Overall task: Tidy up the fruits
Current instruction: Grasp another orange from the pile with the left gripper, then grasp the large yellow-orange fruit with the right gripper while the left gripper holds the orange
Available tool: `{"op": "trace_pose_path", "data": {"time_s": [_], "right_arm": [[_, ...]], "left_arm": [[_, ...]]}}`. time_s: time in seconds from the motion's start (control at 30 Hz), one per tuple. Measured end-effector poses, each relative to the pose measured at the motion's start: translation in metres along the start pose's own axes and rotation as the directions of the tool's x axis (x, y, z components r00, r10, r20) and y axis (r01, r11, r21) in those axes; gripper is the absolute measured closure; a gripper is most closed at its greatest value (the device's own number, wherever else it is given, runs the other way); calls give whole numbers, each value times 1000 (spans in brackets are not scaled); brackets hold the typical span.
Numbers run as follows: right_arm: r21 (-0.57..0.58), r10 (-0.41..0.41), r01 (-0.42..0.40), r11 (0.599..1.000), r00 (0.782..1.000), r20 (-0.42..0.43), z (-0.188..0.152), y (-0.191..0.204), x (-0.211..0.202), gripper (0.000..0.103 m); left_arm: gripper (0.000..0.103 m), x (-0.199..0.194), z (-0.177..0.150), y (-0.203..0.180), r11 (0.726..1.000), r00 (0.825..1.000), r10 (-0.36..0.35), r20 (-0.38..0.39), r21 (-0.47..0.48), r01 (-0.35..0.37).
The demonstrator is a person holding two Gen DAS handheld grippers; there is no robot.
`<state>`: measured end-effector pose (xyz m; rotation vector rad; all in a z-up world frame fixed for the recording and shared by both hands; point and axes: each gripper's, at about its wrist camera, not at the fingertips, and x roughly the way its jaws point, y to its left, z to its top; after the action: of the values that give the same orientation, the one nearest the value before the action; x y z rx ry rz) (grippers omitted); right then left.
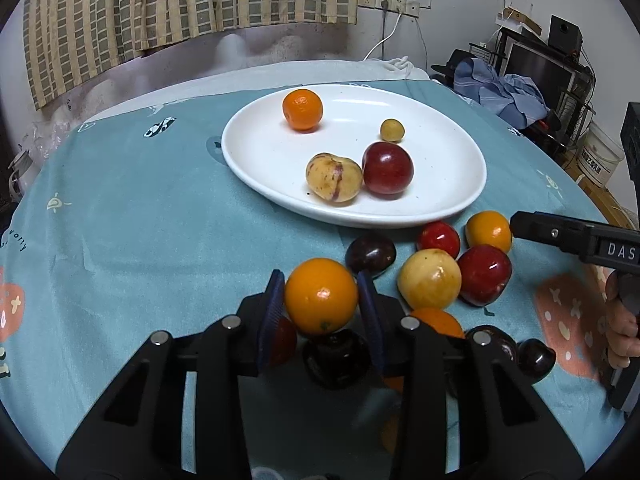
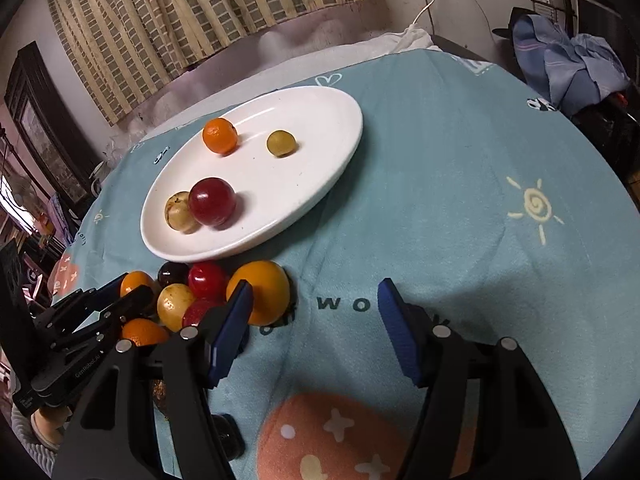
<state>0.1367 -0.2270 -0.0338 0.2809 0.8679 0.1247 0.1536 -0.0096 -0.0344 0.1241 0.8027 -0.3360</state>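
Observation:
My left gripper (image 1: 320, 277) is shut on an orange fruit (image 1: 321, 296), its blue pads pressing both sides, just above the cloth. Around it lies a pile of loose fruit: a dark plum (image 1: 370, 254), a yellow fruit (image 1: 430, 279), a red one (image 1: 485, 274) and several more. The white oval plate (image 1: 460, 208) behind holds an orange (image 1: 302, 109), a small yellow fruit (image 1: 392, 130), a red fruit (image 1: 387, 168) and a speckled yellow one (image 1: 334, 178). My right gripper (image 2: 315, 286) stands open over bare cloth, with a large orange fruit (image 2: 260, 296) beside its left finger.
A teal printed cloth (image 2: 460, 200) covers the round table. Checked curtains (image 1: 160, 0) hang behind it. Clothes and shelves (image 1: 520, 80) stand off the table's far right. A hand (image 1: 620, 320) holds the right gripper's handle.

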Motion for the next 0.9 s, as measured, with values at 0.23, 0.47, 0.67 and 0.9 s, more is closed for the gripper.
{"op": "trace_pose_path", "data": {"time_s": [0.23,0.47,0.67,0.9], "right_arm": [[59,156,-153,986,986,-53,3,-1,11,53],[164,285,-266,950,954,-99,2,-6,22,64],[170,287,-269,948,953,-96,2,-5,21,66],[175,282,-263,949,955,-95,3,-7,21,66]], "left_arm": [[65,3,1,2,1000,1000,-13,3,-26,13],[65,1,0,0,997,998,-66,-12,-27,65],[62,6,1,4,996,998,-67,-5,-54,66],[65,3,0,2,994,995,-98,-24,-49,97]]}}
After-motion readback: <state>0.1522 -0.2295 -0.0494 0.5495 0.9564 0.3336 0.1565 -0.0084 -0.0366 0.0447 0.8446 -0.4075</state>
